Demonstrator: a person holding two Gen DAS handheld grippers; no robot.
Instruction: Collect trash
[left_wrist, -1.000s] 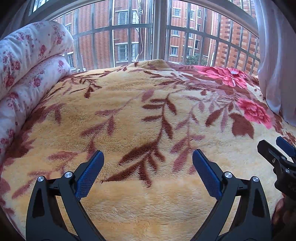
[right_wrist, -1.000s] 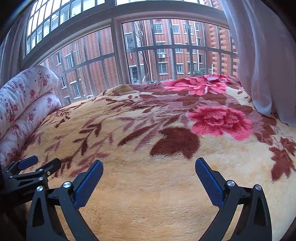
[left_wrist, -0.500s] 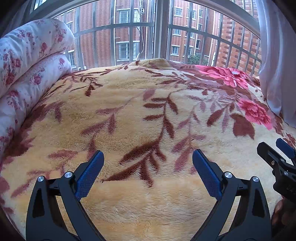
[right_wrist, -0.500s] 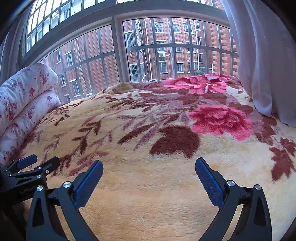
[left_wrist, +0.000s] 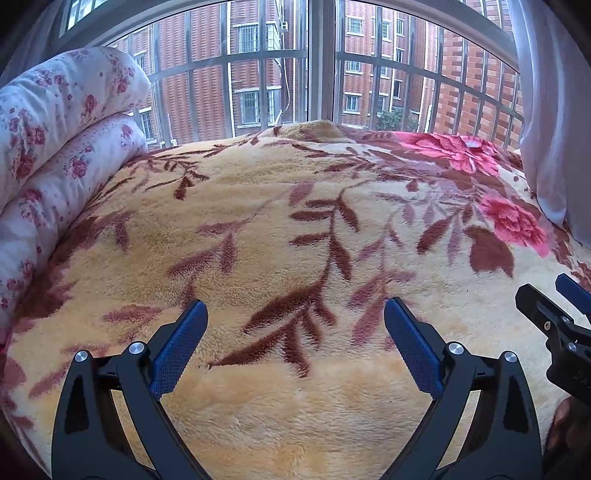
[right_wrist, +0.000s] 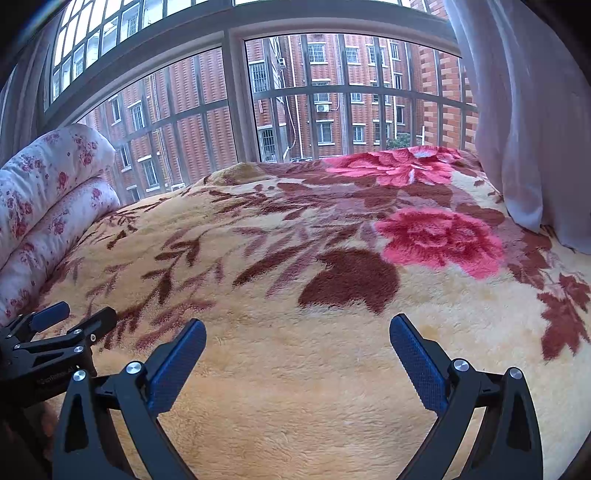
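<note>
both held wide apart and empty, the left gripper (left_wrist: 295, 332) and right gripper (right_wrist: 297, 350) hover side by side over the floral blanket (left_wrist: 295, 229). no trash shows anywhere toward the window (right_wrist: 295, 92), so neither is nearer.

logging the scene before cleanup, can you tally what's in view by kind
grippers: 2, left gripper and right gripper, both with jaws open
blankets: 1, floral blanket
rolled quilts: 1
curtains: 1
trash items: 0 visible
total: 5

Plush fleece blanket (left_wrist: 258, 229), v. fuzzy
</note>
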